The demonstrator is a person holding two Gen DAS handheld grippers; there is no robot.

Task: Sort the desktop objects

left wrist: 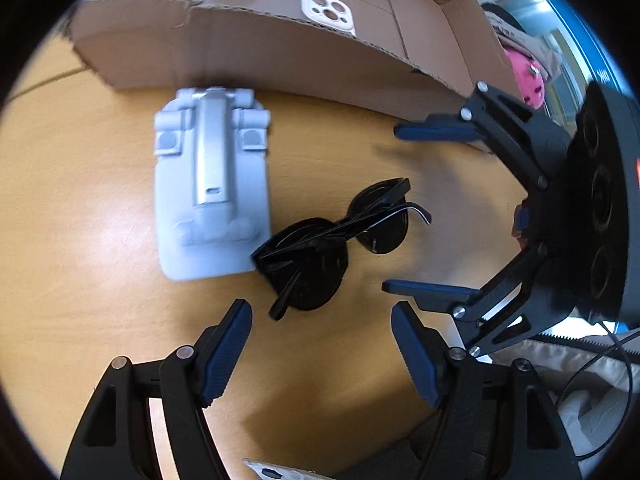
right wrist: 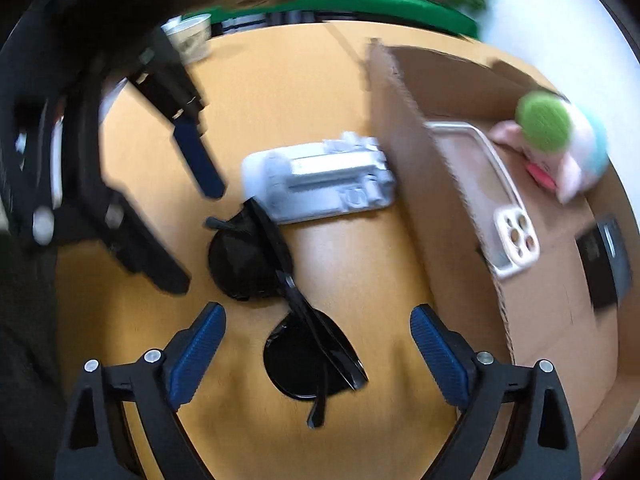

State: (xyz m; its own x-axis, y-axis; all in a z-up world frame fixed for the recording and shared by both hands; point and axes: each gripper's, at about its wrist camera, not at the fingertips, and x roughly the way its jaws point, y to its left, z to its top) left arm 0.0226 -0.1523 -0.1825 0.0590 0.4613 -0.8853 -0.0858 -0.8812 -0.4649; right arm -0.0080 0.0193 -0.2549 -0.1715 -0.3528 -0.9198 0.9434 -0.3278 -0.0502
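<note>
Folded black sunglasses (left wrist: 336, 248) lie on the wooden desk (left wrist: 80, 208). My left gripper (left wrist: 320, 314) hovers open just short of them, with only one temple tip reaching between its blue pads. My right gripper (left wrist: 394, 209) comes in from the right, open, its fingers on either side of one lens. In the right wrist view the sunglasses (right wrist: 288, 300) run diagonally between the open right gripper (right wrist: 318, 314) fingers, and no pad touches them. The left gripper (right wrist: 192, 236) shows blurred at the upper left, beside the other lens.
A pale grey moulded tray holding a silver device (left wrist: 212, 184) (right wrist: 320, 178) lies beside the sunglasses. Behind stands an open cardboard box (left wrist: 240, 52) (right wrist: 440, 208) holding a white phone case (right wrist: 508, 224), a plush toy (right wrist: 552, 136) and a black item (right wrist: 604, 256). A paper cup (right wrist: 192, 40) stands far back.
</note>
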